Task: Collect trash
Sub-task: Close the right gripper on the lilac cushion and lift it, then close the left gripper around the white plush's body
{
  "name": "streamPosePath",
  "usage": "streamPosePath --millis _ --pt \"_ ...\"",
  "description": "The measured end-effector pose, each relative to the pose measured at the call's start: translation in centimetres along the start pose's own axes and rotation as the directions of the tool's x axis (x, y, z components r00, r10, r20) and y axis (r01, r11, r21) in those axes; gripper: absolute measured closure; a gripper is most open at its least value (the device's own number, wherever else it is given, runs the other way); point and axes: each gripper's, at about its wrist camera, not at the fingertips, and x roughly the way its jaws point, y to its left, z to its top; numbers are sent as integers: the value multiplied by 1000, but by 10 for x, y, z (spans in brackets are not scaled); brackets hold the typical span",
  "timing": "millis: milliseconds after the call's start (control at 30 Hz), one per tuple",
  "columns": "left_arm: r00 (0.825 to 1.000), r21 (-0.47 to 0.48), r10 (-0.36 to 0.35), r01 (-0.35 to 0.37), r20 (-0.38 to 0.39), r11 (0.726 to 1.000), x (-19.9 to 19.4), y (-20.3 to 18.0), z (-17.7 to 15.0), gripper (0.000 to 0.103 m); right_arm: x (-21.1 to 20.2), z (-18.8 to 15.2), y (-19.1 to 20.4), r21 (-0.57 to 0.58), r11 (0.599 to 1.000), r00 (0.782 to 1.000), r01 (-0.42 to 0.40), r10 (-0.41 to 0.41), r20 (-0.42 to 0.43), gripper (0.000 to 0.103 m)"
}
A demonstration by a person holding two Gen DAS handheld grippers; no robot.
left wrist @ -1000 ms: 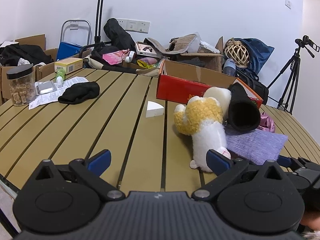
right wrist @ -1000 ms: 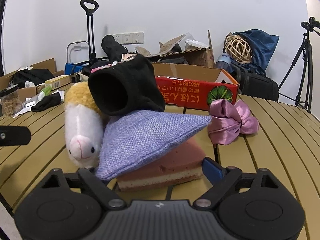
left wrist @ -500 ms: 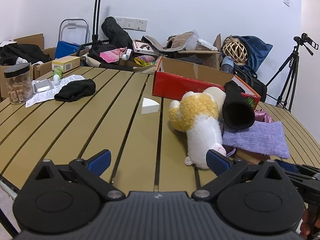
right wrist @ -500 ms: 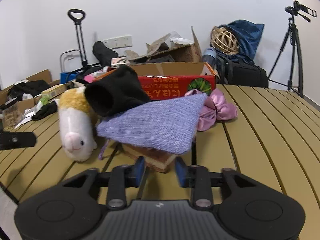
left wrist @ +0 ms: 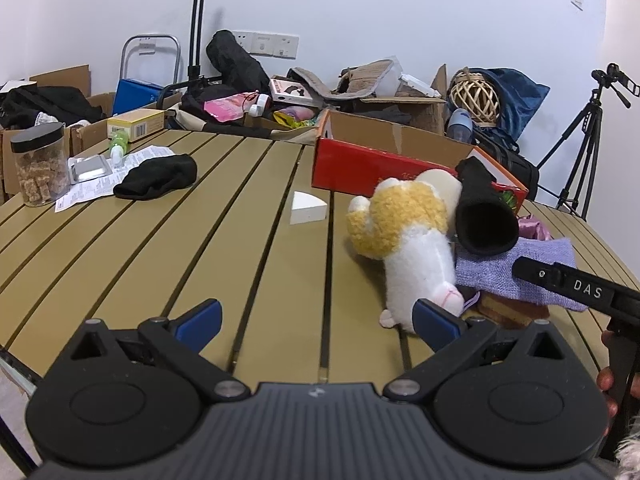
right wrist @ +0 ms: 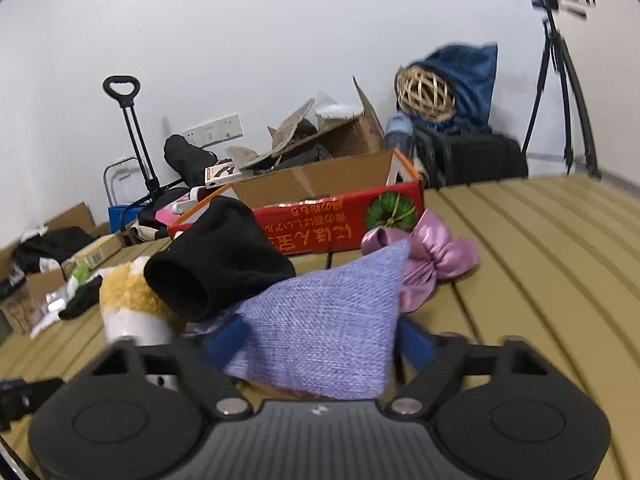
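- My right hand-held gripper [right wrist: 320, 340] sits low at the near edge of the pile, and its jaws are opening — the lilac woven pouch [right wrist: 328, 332] lies between the blue fingers, though the blur keeps me from telling whether the pads touch it.
- Under that pouch is a brown-and-cream wedge [left wrist: 508, 312], which I judge to be the piece of trash in hand; it lies straight ahead of the right fingers, its long side running across them.
- My left hand-held gripper [left wrist: 316, 320] hovers over bare tabletop [left wrist: 180, 264], jaws wide apart and empty, with the plush toy [left wrist: 416, 256] just beside its right finger.
- The right hand is nearer — the wedge lies off to the left gripper's right.
- A black sock [right wrist: 216, 268] leans on the toy and pouch; a pink satin bow [right wrist: 436, 268] lies behind.
- Farther back, a small white wedge [left wrist: 307, 208] lies alone, well apart from both grippers.
- Beyond stands the open red carton [right wrist: 340, 228], likely where trash goes.
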Motion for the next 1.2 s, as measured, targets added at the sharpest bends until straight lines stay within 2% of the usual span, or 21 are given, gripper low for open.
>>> streamPosePath --millis 67,233,433,633,900,1200 --pt "1000 -7 4 -4 -2 1000 0 3 0 0 3 -1 -2 37 998 998 -56 56 -11 67" --pt "1000 -6 2 -2 0 1000 -1 3 0 0 -8 -6 10 -32 998 998 -44 45 32 82" --pt "1000 14 -12 12 5 1000 -1 -6 -1 0 -42 -5 -1 -25 999 990 -48 51 135 85" --pt "1000 30 -23 23 7 999 1 -18 -4 0 -76 -4 -21 6 999 980 -33 31 195 85" --pt "999 52 -49 48 11 997 4 -36 -7 0 -108 -10 -53 47 998 970 49 -59 238 85" --pt "999 95 -43 43 1 995 17 -57 -9 0 -109 -12 -83 92 991 967 97 -116 227 85"
